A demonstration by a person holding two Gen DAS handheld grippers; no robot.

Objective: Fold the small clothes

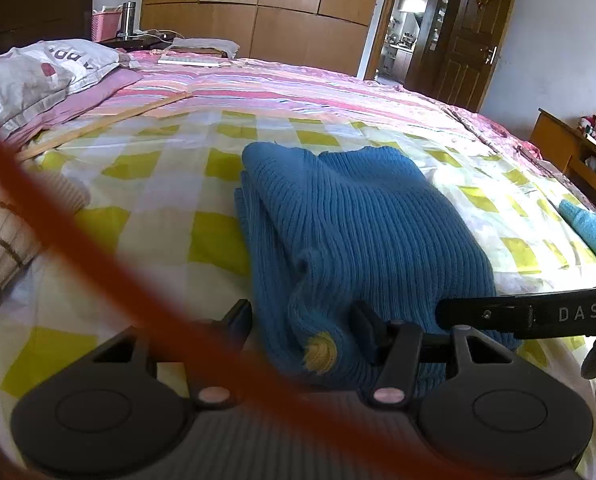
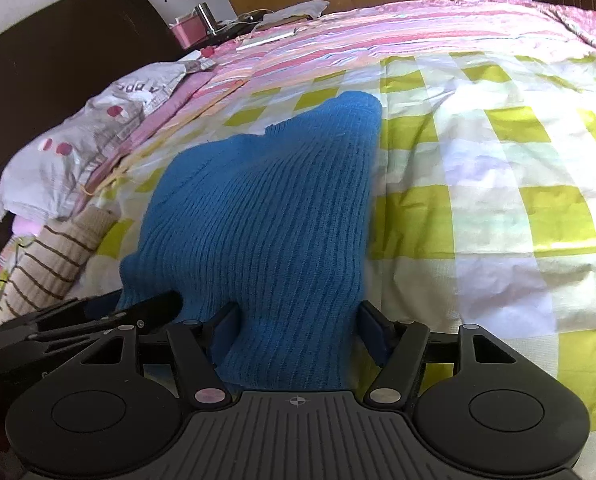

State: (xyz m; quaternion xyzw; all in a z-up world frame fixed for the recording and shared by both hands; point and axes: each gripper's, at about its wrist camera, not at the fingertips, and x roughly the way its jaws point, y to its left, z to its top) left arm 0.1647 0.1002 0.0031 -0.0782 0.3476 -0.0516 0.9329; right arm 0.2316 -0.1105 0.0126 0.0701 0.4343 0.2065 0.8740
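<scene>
A blue ribbed knit garment (image 1: 362, 232) lies bunched on the yellow-and-white checked sheet (image 1: 170, 216); it has a small yellow patch near its front edge. My left gripper (image 1: 304, 326) is open, its fingers standing on either side of the garment's near edge. My right gripper (image 2: 298, 328) is open too, with the near end of the same garment (image 2: 266, 216) lying between its fingers. The right gripper's side shows in the left wrist view (image 1: 530, 316), and the left gripper shows in the right wrist view (image 2: 98, 316).
A beige brown-striped garment (image 1: 2, 236) lies at the left, also in the right wrist view (image 2: 54, 264). A light blue cloth (image 1: 594, 228) lies at the right edge. Pillows (image 1: 38, 72) and a pink striped quilt (image 1: 298, 92) lie behind. An orange cable (image 1: 98, 264) crosses the left wrist view.
</scene>
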